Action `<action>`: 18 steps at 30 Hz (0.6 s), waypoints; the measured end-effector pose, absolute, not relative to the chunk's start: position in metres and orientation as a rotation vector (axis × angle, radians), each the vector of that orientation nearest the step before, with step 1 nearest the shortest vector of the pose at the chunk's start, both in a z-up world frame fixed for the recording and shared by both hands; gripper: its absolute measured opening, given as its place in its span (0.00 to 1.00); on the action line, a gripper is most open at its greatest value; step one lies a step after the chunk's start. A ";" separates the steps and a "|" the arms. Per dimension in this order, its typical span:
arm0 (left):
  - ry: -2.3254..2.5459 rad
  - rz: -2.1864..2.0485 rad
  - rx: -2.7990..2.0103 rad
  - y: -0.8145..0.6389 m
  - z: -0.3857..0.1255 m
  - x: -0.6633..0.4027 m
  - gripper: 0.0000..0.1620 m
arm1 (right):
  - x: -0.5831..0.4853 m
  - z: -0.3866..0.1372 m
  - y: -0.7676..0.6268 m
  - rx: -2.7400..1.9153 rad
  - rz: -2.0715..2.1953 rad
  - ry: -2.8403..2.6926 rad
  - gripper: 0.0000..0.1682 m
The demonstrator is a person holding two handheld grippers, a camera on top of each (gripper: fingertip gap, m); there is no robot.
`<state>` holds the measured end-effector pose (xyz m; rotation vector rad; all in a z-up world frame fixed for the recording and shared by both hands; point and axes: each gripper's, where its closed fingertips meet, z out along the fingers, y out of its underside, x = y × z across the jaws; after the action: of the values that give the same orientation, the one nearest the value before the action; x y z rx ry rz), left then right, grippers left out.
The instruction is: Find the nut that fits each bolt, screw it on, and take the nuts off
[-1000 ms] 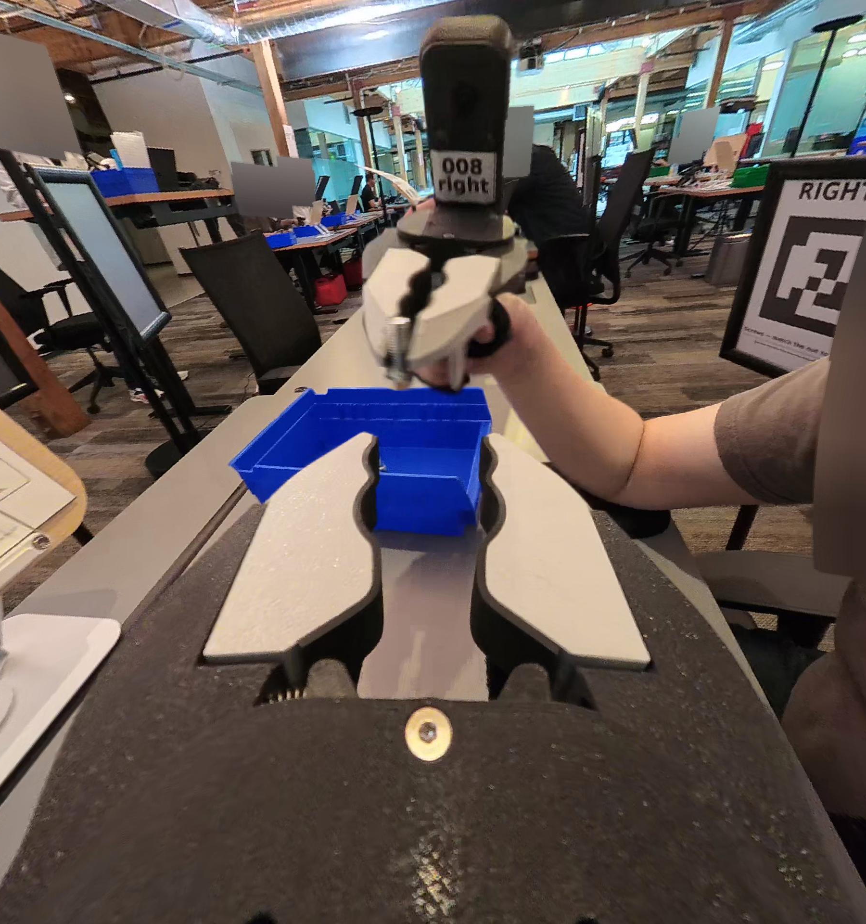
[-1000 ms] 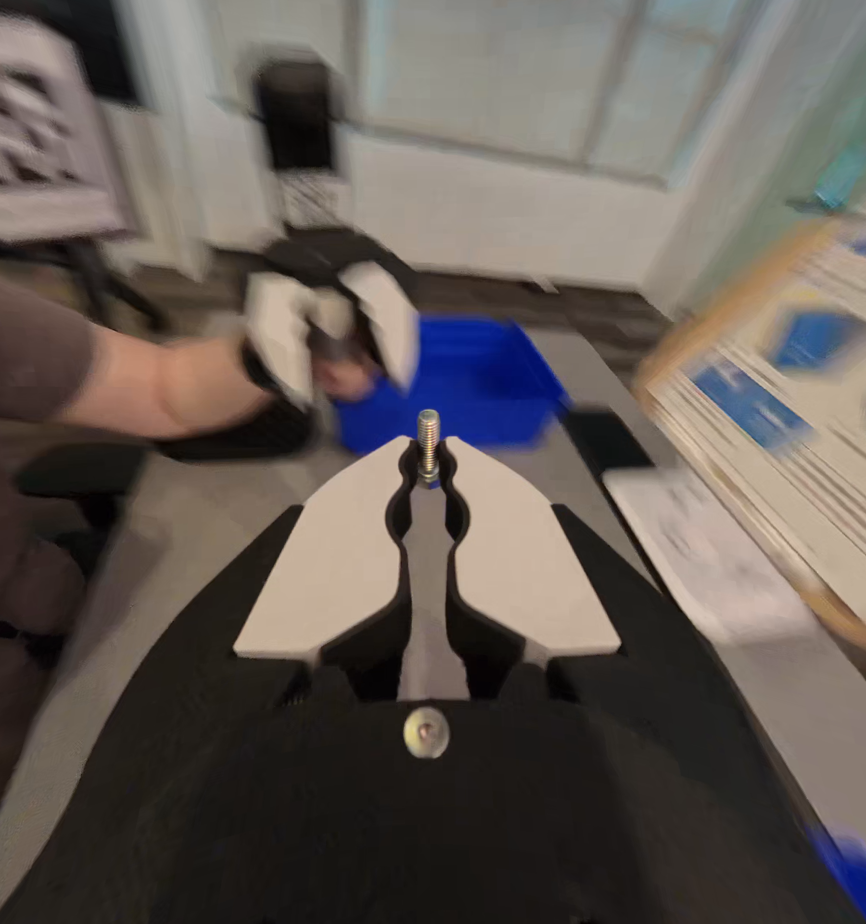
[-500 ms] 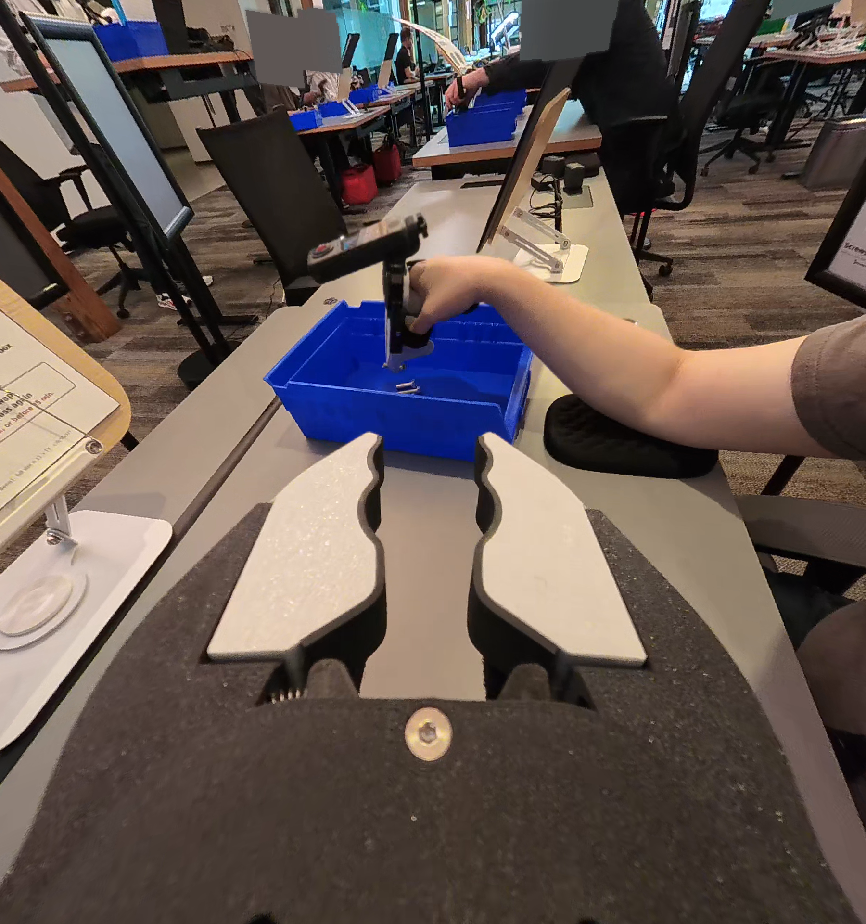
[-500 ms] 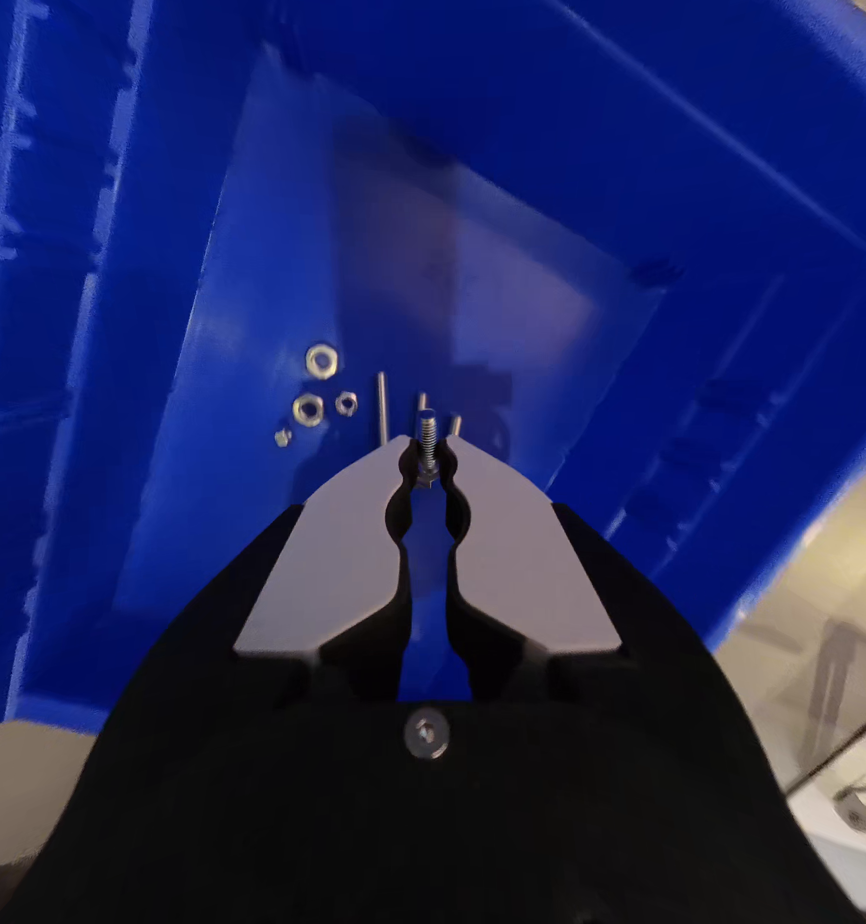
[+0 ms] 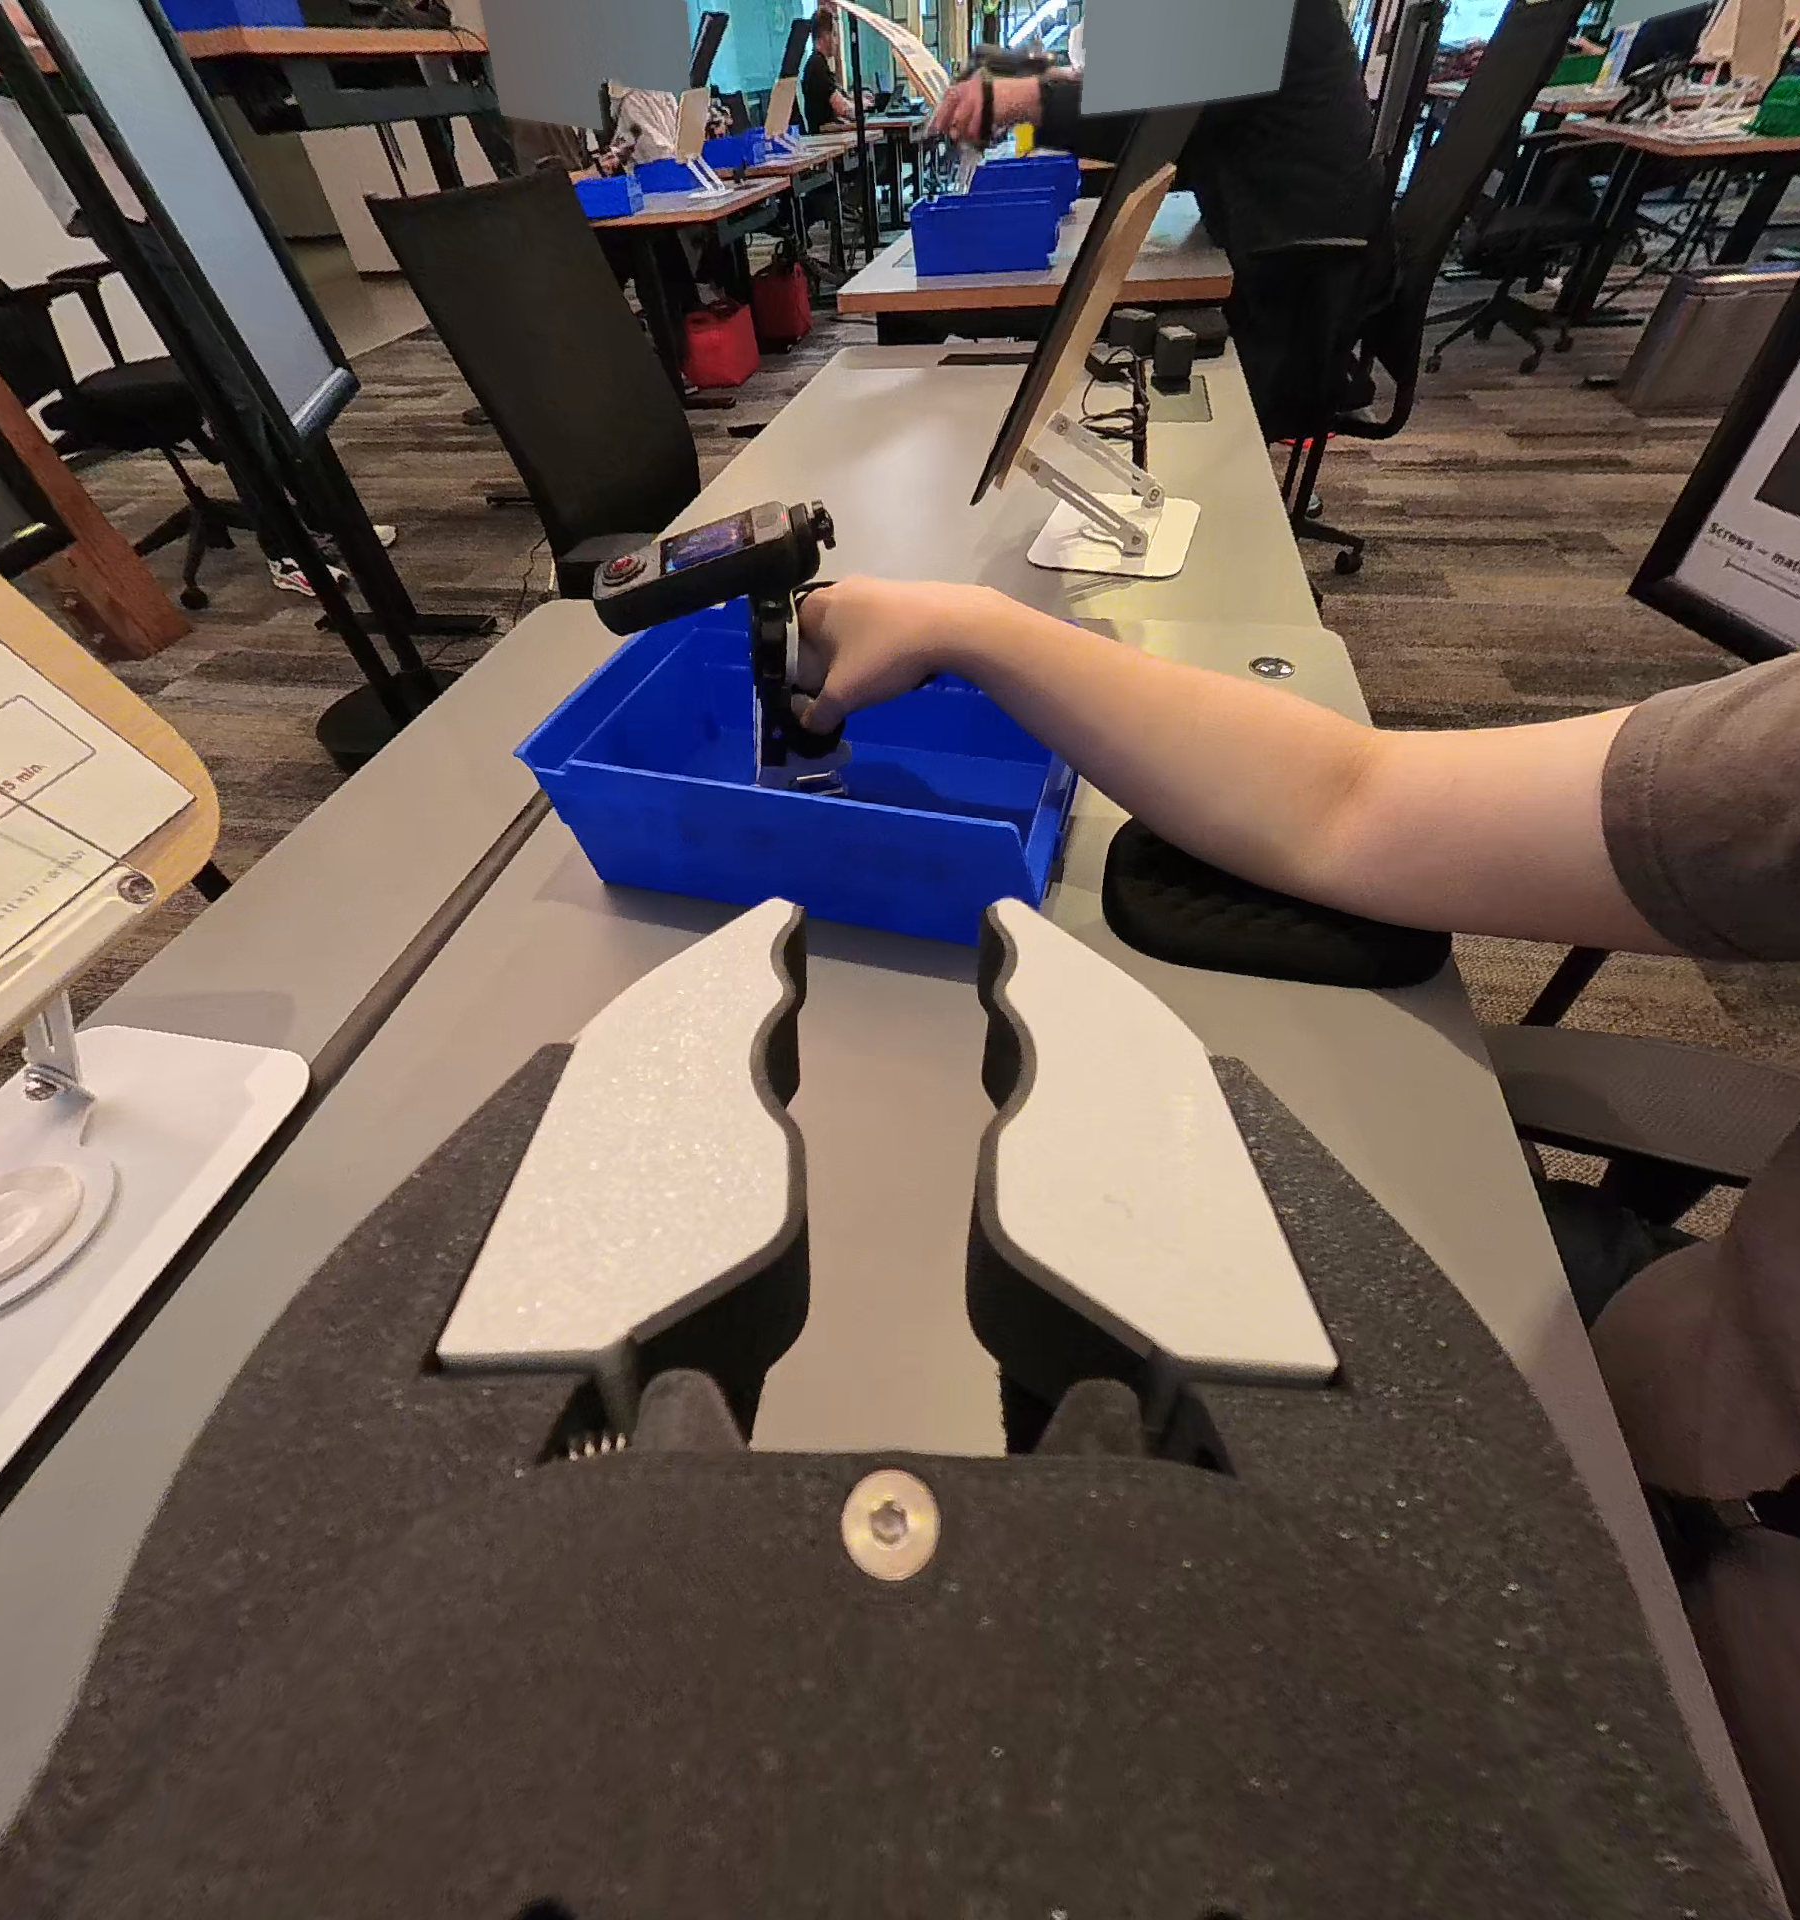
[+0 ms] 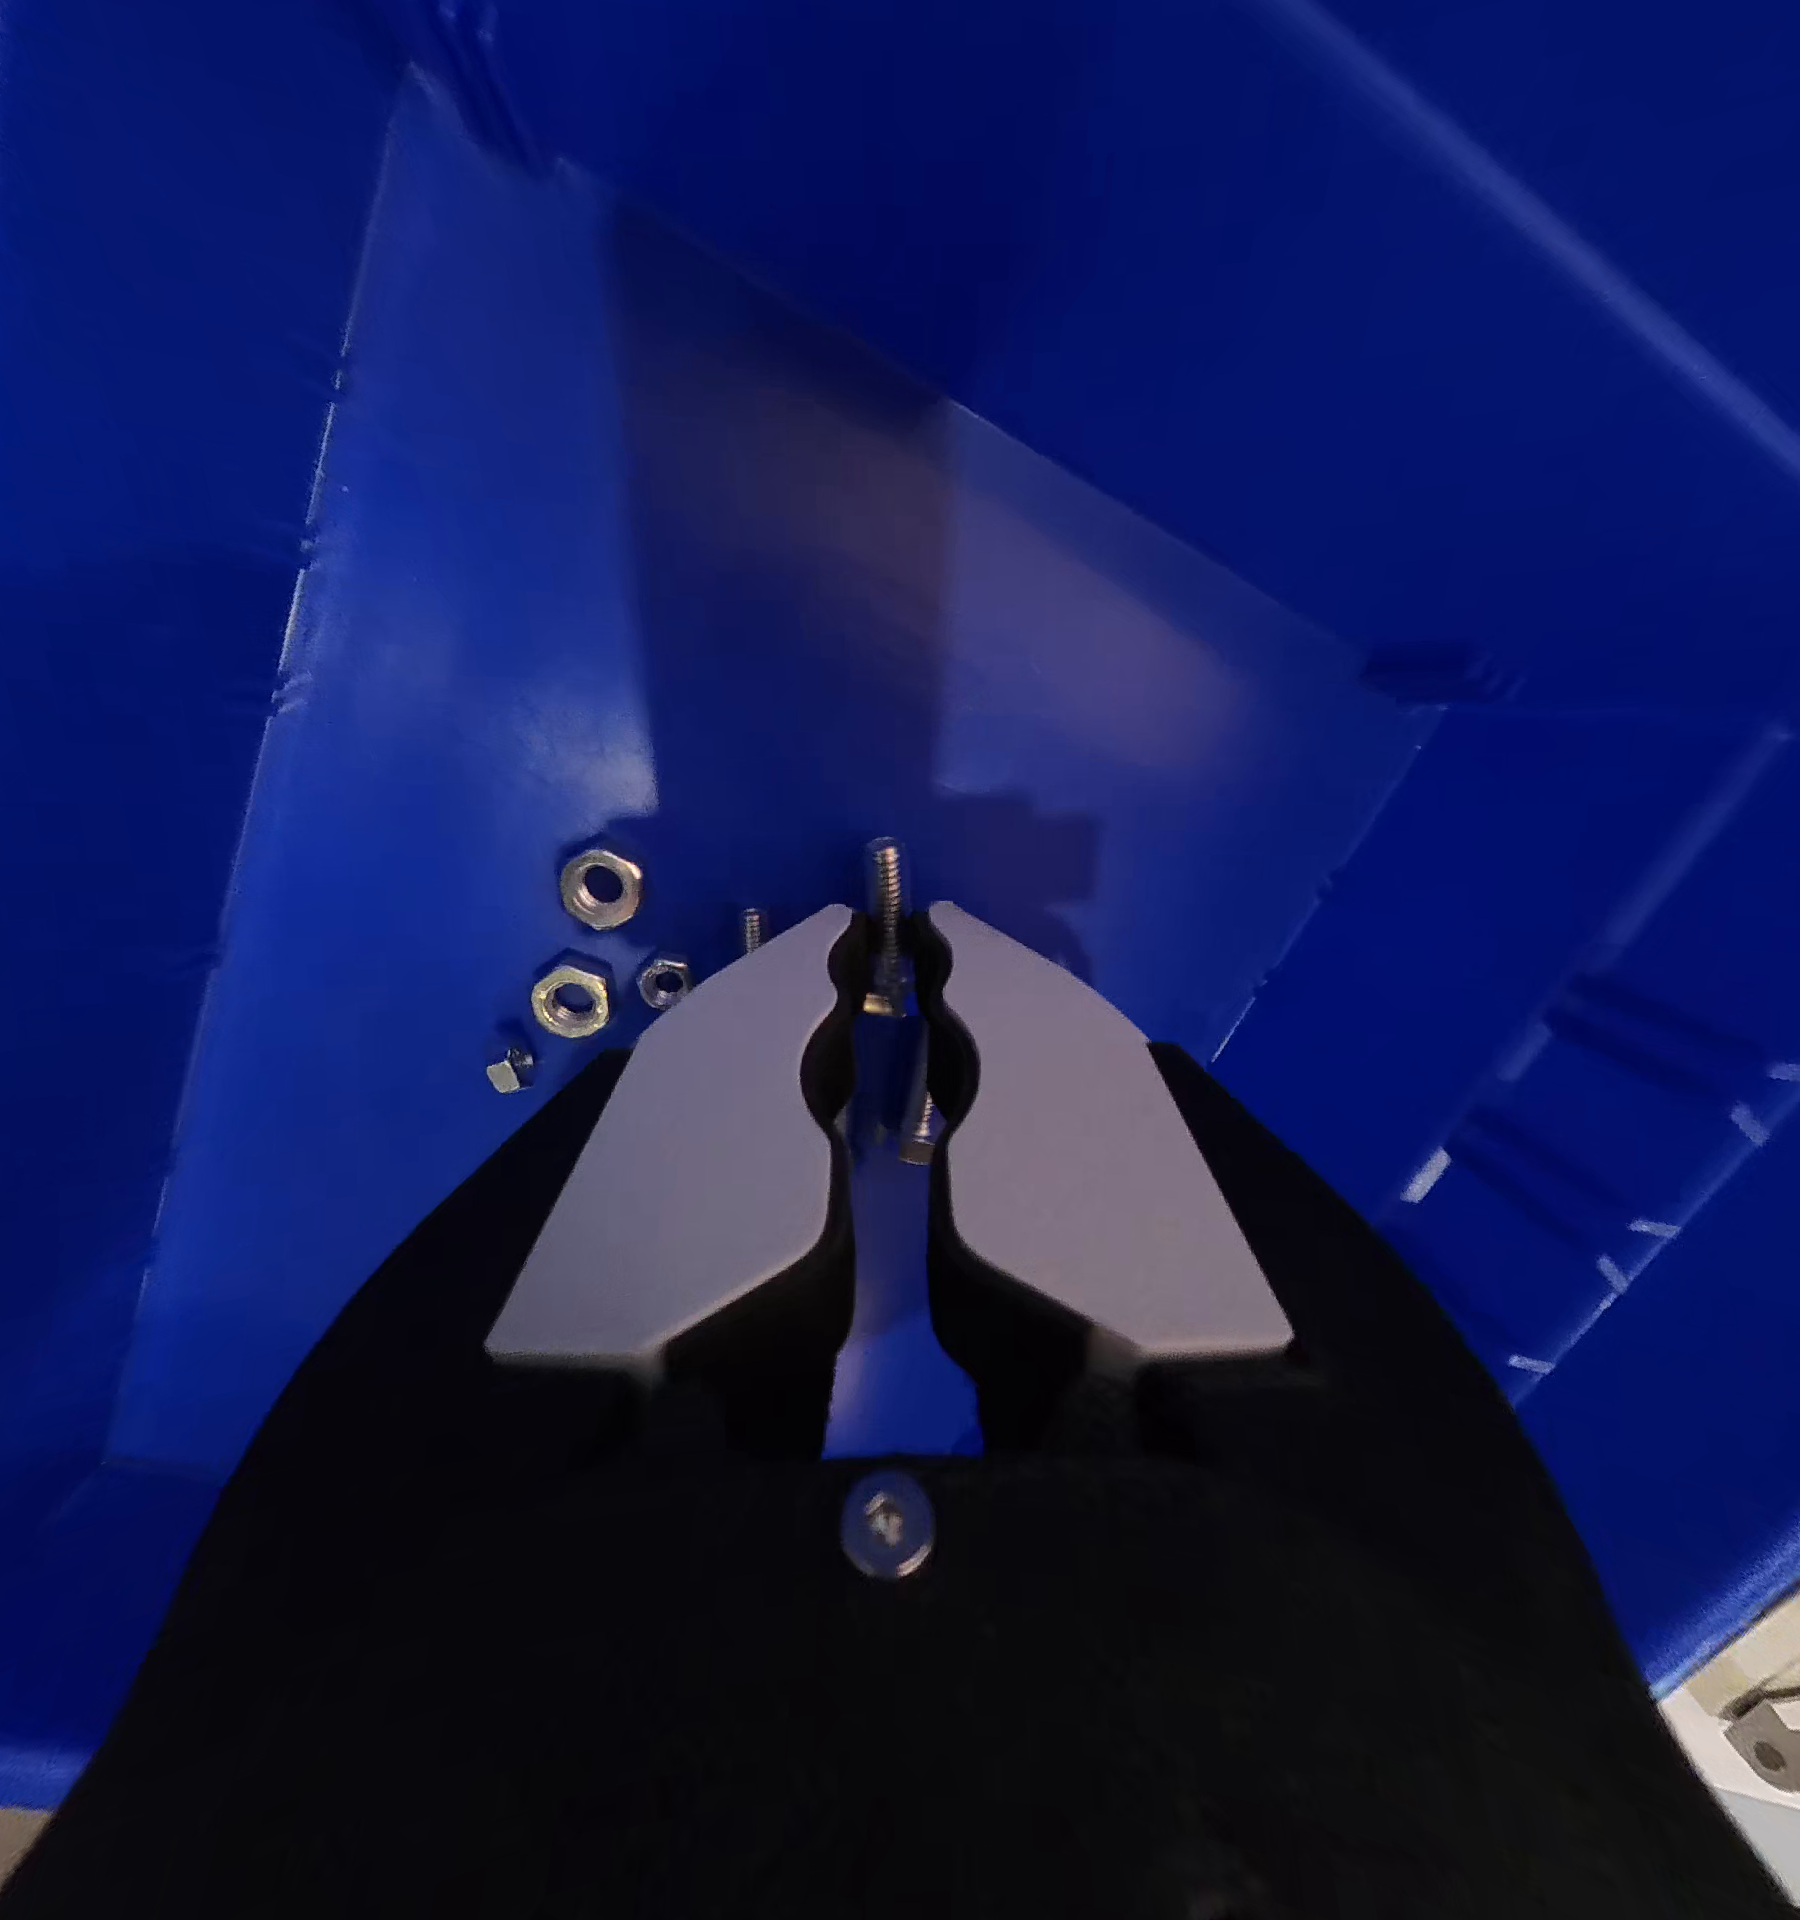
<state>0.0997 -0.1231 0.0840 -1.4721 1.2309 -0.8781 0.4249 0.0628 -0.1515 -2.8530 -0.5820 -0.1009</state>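
The blue bin stands on the grey table ahead of my left gripper, which is open and empty above the table. My right gripper points down inside the bin. In the right wrist view my right gripper has its jaws closed to a narrow gap around a small threaded bolt, whose tip sticks out past the fingertips, close to the bin floor. Several loose nuts lie to its left: two larger ones and two smaller ones. Two more bolts lie under the gripper.
A black wrist-rest pad lies right of the bin under the person's forearm. An instruction board on a white stand is at the left table edge. Another board on a stand is farther back. Chairs and desks stand beyond. The grippers' ends are close to 45 centimetres from one another.
My right gripper came down from in front of the left camera into the bin with the bolt and is now lower, near the floor. My left gripper tilted down toward the table and stayed open.
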 end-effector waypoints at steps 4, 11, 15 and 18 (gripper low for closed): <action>1.222 -0.856 -1.477 -0.121 0.088 0.093 0.19 | 0.422 -0.143 0.066 -2.806 -0.059 -0.575 0.08; 1.121 -0.703 -1.686 -0.093 0.085 0.039 0.17 | 0.420 -0.101 0.066 -2.681 -0.004 -0.534 0.10; 0.910 -0.431 -1.969 -0.056 0.063 -0.032 0.08 | 0.413 -0.060 0.062 -2.554 -0.015 -0.537 0.12; 0.720 -0.340 -2.168 -0.035 0.040 -0.084 0.10 | 0.396 -0.029 0.057 -2.438 0.019 -0.574 0.12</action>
<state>-0.0836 -0.0349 0.0402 -2.1679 0.7201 -0.3395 0.3961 0.0570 -0.0286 -2.4385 -0.5744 0.0193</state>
